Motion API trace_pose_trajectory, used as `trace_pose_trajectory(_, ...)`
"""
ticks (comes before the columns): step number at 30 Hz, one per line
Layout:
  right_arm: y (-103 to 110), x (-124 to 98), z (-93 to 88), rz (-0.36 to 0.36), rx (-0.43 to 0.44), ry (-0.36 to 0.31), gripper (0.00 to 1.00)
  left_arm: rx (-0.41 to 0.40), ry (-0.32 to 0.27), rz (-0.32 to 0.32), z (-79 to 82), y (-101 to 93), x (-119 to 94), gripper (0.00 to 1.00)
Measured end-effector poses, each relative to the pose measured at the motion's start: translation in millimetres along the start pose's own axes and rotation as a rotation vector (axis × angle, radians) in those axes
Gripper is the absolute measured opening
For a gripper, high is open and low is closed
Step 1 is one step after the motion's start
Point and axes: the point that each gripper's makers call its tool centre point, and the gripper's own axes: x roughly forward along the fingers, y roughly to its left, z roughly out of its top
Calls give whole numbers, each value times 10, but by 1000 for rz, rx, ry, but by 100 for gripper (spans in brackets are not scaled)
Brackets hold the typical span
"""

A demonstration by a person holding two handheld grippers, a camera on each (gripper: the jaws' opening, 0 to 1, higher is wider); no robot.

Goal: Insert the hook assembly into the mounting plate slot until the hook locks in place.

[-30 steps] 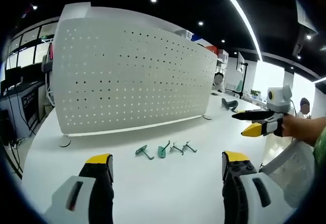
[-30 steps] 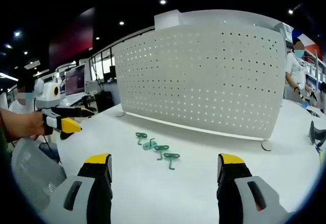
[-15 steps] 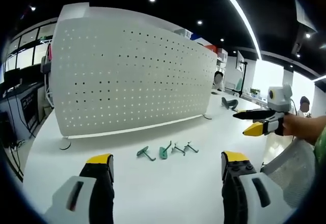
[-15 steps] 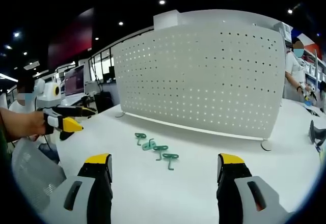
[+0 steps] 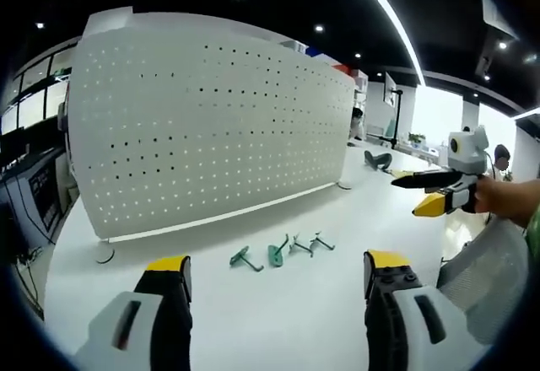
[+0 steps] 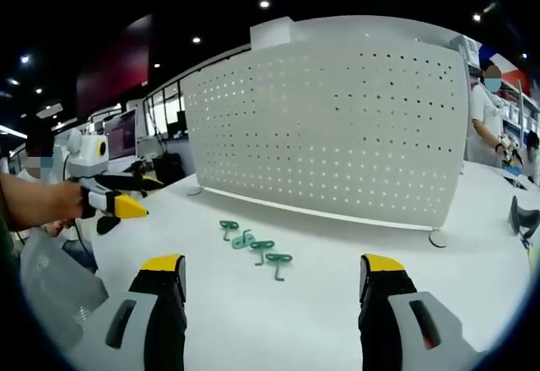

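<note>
We worked over a smooth white table in a dark-ceilinged office lit by spot lamps. The white perforated mounting plate stood upright on small round feet. Four small green hooks lay in a row on the table just before it, apart from both tools; their fine shapes were too small to make out. The left gripper and right gripper both hovered with yellow-tipped jaws wide apart, holding nothing.
</note>
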Motion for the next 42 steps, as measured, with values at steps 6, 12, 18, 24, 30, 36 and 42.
trace_pose_trajectory(6,-8,5,-19,-4,-2,8,86,19,22,3,-34,133,96,83)
trace_pose_trajectory(12,-19,9,-46,-10,1,19,86,35,47,-1,-65,246,249,80)
trace_pose_trajectory(18,-43,4,-79,-18,8,29,85,54,70,-8,-85,326,400,76)
trace_pose_trajectory(24,-86,-4,-85,-30,12,29,85,81,97,-18,-148,384,538,70)
trace_pose_trajectory(30,-94,3,-96,-38,13,35,85,99,128,-23,-236,456,684,62)
trace_pose_trajectory(36,-123,10,-118,-46,18,42,84,117,151,-31,-325,503,824,53)
trace_pose_trajectory(42,-133,12,-133,-52,19,47,84,134,170,-34,-397,537,912,47)
